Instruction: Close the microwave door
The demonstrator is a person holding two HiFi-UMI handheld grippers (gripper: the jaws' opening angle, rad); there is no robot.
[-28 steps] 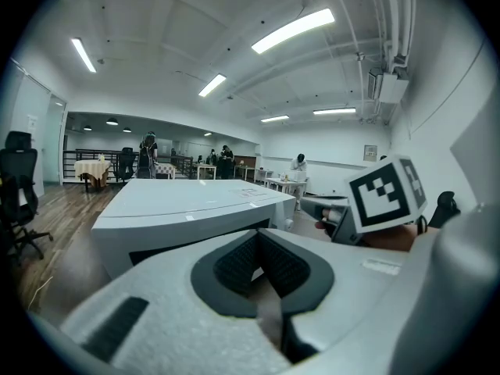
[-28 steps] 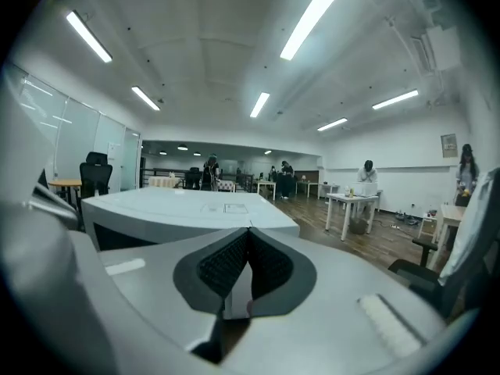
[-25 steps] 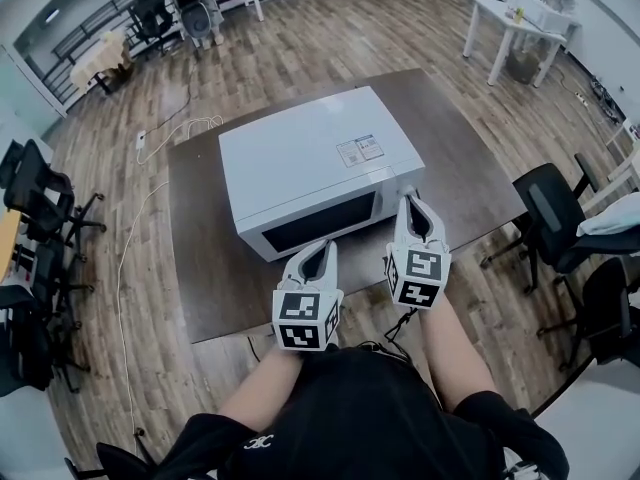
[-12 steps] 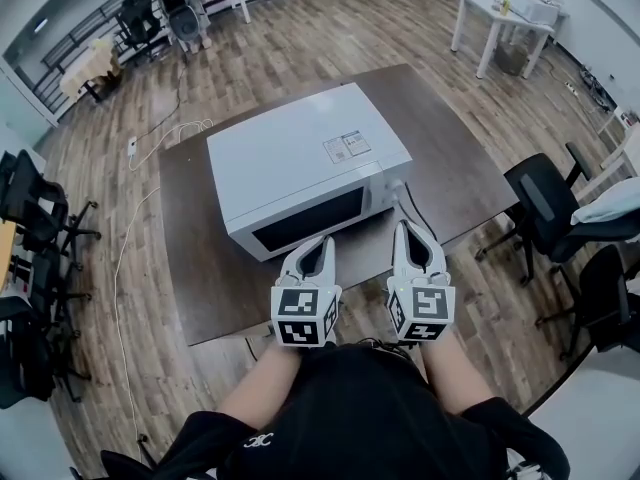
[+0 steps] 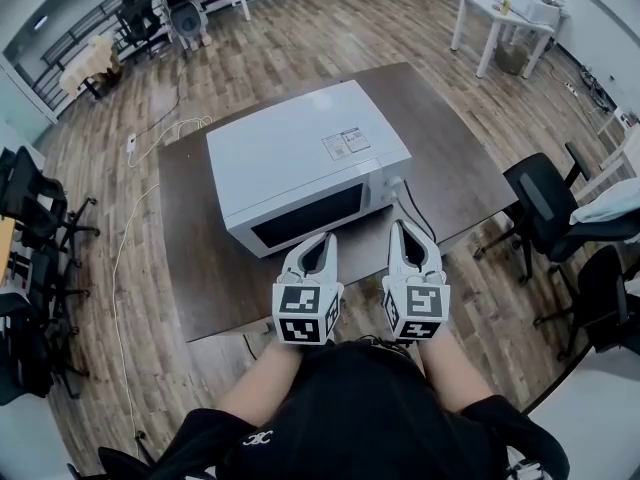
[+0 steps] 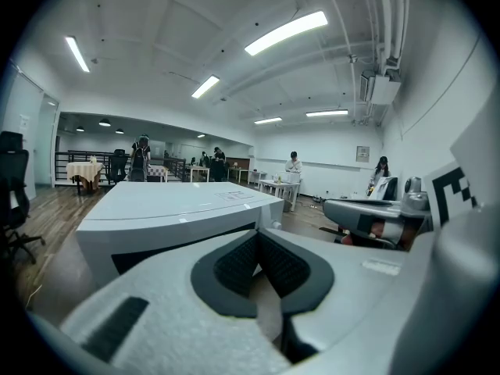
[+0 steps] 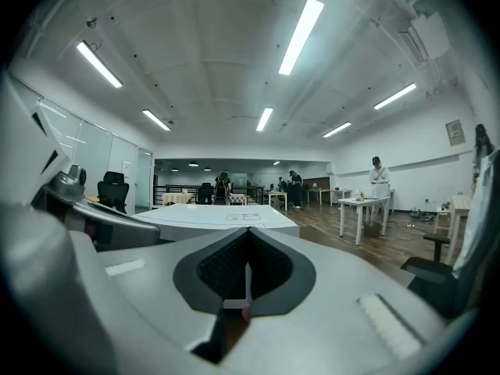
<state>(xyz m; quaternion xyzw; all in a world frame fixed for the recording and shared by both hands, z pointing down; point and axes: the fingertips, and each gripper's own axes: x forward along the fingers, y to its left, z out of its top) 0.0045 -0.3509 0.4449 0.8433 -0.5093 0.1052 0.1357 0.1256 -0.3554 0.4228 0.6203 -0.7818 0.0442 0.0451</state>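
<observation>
I hold my left hand-held gripper (image 5: 324,239) and right hand-held gripper (image 5: 401,225), both with jaws together and empty, just short of the white microwave (image 5: 305,153), which sits on the dark surface (image 5: 200,268) with its door (image 5: 305,218) flush against its front.

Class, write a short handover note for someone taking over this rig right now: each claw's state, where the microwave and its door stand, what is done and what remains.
Left claw: shut, empty, in front of the microwave, apparently not touching it.
Right claw: shut, empty, near the microwave's front right corner, also apparently clear of it.
Microwave: on the dark table, door facing the person.
Done: the door looks flush with the front, so closed.
Left: probably nothing; perhaps check that it latched, then draw both claws away.
</observation>
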